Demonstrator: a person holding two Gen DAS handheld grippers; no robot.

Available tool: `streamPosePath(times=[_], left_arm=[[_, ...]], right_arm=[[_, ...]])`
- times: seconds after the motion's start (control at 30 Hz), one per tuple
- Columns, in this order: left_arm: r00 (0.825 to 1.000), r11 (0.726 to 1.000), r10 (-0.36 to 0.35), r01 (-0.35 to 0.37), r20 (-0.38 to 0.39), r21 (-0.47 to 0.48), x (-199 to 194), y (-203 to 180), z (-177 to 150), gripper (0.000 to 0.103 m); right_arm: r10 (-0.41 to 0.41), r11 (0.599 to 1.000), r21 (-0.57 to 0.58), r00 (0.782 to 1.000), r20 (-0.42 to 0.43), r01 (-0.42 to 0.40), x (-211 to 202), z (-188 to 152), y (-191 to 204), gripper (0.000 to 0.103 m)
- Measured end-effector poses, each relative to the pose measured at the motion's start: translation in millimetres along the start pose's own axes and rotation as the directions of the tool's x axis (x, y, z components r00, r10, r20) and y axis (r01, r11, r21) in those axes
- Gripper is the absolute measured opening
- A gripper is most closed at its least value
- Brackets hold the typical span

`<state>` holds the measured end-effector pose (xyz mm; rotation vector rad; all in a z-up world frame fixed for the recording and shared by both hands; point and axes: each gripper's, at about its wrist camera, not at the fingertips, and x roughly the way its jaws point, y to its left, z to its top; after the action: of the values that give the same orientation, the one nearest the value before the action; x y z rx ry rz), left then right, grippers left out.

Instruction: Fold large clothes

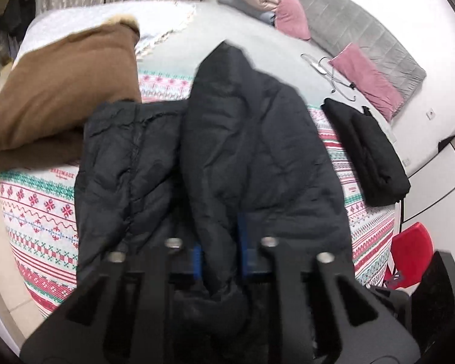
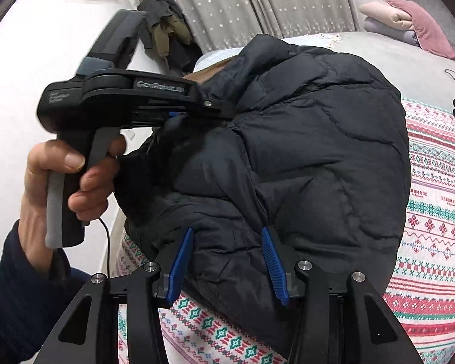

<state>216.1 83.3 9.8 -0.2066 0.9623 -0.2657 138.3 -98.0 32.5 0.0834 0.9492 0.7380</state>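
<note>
On the bed (image 1: 39,212), over a patterned red, green and white cover — a black padded jacket (image 1: 215,151), long axis running from the near edge toward the headboard (image 1: 364,30), its pointed end aimed at the far side. The left gripper (image 1: 220,254) is clenched on a fold of the jacket between its blue pads (image 1: 197,257). The right gripper (image 2: 227,261) has its blue fingers (image 2: 273,264) spread apart against the jacket's near edge, gripping nothing. Beside the jacket: a brown folded garment (image 1: 63,91) to the left, a black folded garment (image 1: 367,151) to the right. Near the headboard — pink pillows (image 1: 367,79), hangers (image 1: 327,69). Grey curtains (image 2: 257,3) behind.
</note>
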Motion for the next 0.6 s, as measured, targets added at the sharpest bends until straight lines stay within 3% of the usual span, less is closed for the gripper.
streamPosePath(times=[0.17,0.27,0.6], left_arm=[[0.998,0.997,0.024,-0.02,0.055,-0.071,-28.7,9.8,-32.4,0.011],[0.997,0.989,0.015,-0.005,0.07,-0.151,-33.0,27.1,-52.7,0.011],[1.0,0.98,0.001,0.003,0.019,-0.197,-2.2,57.4,-82.1,0.014]], right_arm=[[0.054,0.998,0.025,0.998,0.019,-0.054,-12.9,5.1,-3.7,0.045],[0.038,0.999,0.017,0.999,0.031,-0.039,-16.2,5.8,-2.7,0.045],[-0.028,1.0,0.01,0.994,-0.104,0.03,31.9,-2.8,0.5,0.037]])
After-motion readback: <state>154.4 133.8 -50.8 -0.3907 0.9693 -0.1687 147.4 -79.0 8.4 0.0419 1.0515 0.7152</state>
